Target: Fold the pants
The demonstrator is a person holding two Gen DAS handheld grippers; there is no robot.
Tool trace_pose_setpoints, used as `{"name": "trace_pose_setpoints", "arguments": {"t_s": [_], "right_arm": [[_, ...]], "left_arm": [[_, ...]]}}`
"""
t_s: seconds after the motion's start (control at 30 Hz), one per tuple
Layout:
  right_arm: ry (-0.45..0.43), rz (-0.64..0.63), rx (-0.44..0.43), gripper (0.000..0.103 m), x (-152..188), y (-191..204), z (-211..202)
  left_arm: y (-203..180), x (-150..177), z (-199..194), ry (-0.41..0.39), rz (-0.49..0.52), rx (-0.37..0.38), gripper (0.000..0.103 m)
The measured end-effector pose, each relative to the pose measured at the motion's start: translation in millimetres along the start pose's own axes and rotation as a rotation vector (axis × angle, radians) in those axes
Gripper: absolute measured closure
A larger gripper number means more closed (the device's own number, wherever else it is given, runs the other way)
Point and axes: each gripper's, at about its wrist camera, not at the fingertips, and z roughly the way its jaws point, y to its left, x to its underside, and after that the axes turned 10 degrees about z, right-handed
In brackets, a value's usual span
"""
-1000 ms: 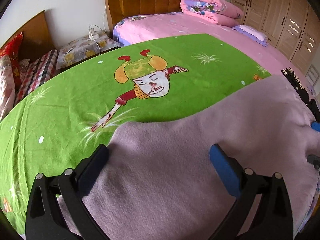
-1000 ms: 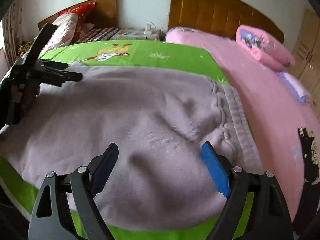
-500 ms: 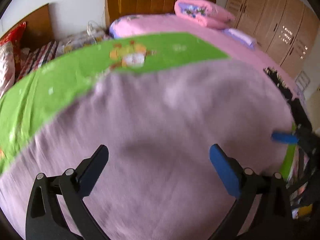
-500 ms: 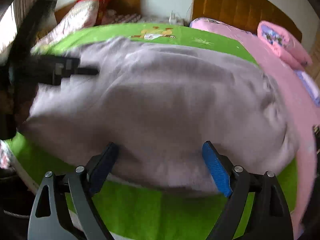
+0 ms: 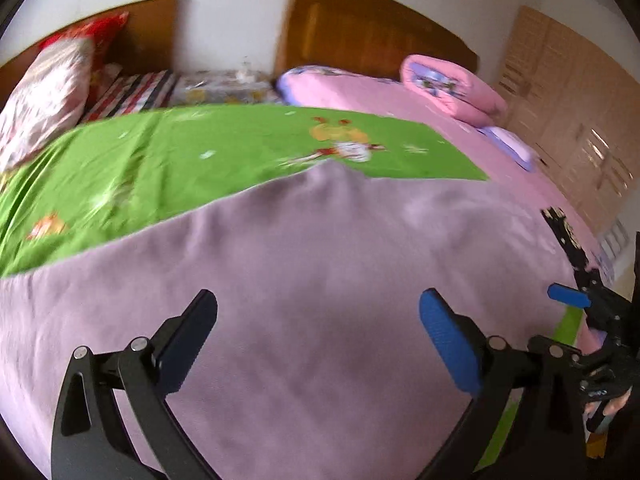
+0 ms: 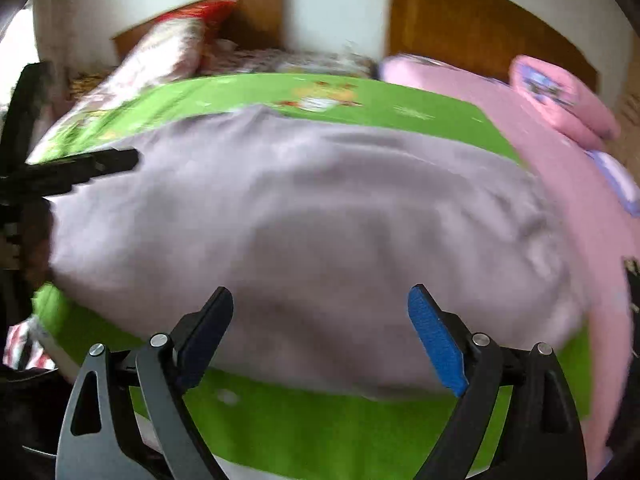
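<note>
The left gripper [image 5: 318, 332] had its jaws spread wide, with nothing between the dark finger and the blue-padded finger [image 5: 448, 344]. It hung over the mauve pants [image 5: 312, 264], and whether the tips touched the cloth could not be told from the blurred view. The right gripper [image 6: 320, 328] was likewise wide apart and held nothing; its fingers sat at the near edge of the pants [image 6: 304, 216], above the strip of green sheet [image 6: 320, 428] that showed below the cloth.

The pants lay spread out flat across the green sheet [image 5: 192, 152], covering most of its near part. In the right wrist view the fabric bunched into soft wrinkles toward its right end, close to the pink bedspread [image 6: 560, 160]. In that same view the left gripper's dark finger [image 6: 86, 166] reached in from the left over the left end of the pants. In the left wrist view the right gripper [image 5: 572, 298] showed at the far right edge, past the right end of the garment.

Beyond the pants, the sheet carried a cartoon print [image 5: 344, 144]. The pink bedspread [image 5: 400, 100] ran alongside the sheet on its right, with a rolled pink quilt [image 5: 452, 88] near the wooden headboard [image 5: 372, 32]. A patterned pillow [image 5: 44, 88] lay at the far left, and a wooden wardrobe [image 5: 580, 104] stood at the right.
</note>
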Motion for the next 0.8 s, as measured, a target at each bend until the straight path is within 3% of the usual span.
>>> {"name": "trace_pose_setpoints", "arguments": {"t_s": [0.07, 0.17, 0.27, 0.33, 0.43, 0.53, 0.6, 0.7, 0.73, 0.8], "right_arm": [[0.061, -0.031, 0.013, 0.017, 2.6, 8.5, 18.2], [0.073, -0.008, -0.015, 0.014, 6.5, 3.1, 25.1], [0.104, -0.022, 0.027, 0.014, 0.4, 6.8, 19.1], [0.063, -0.042, 0.044, 0.014, -8.4, 19.4, 14.5], [-0.007, -0.071, -0.032, 0.014, -18.3, 41.7, 14.5], [0.026, -0.134, -0.034, 0.014, -24.5, 58.5, 33.8], [0.075, -0.148, -0.029, 0.013, -20.5, 58.5, 45.9], [0.098, -0.121, -0.070, 0.012, -13.8, 46.2, 43.1], [0.114, -0.137, -0.070, 0.012, -13.0, 46.0, 41.0], [0.165, -0.181, -0.068, 0.012, -15.1, 48.1, 37.4]], "left_arm": [[13.7, 7.2, 8.7, 0.037, -0.069, 0.028, 0.002], [21.7, 5.2, 0.1, 0.013, -0.111, 0.061, 0.002], [27.7, 7.6, -28.1, -0.026, -0.096, 0.008, 0.002], [45.6, 19.0, -50.4, -0.026, -0.119, -0.068, 0.002], [75.5, 43.8, -73.4, 0.016, -0.184, -0.157, 0.002], [87.3, 66.7, -79.0, 0.082, -0.207, -0.212, 0.002], [84.8, 78.4, -74.4, 0.116, -0.183, -0.238, 0.002], [63.2, 83.2, -66.0, 0.149, -0.052, -0.332, 0.002], [59.4, 82.6, -66.2, 0.163, -0.036, -0.335, 0.002], [62.6, 74.8, -70.2, 0.202, -0.057, -0.268, 0.002]]}}
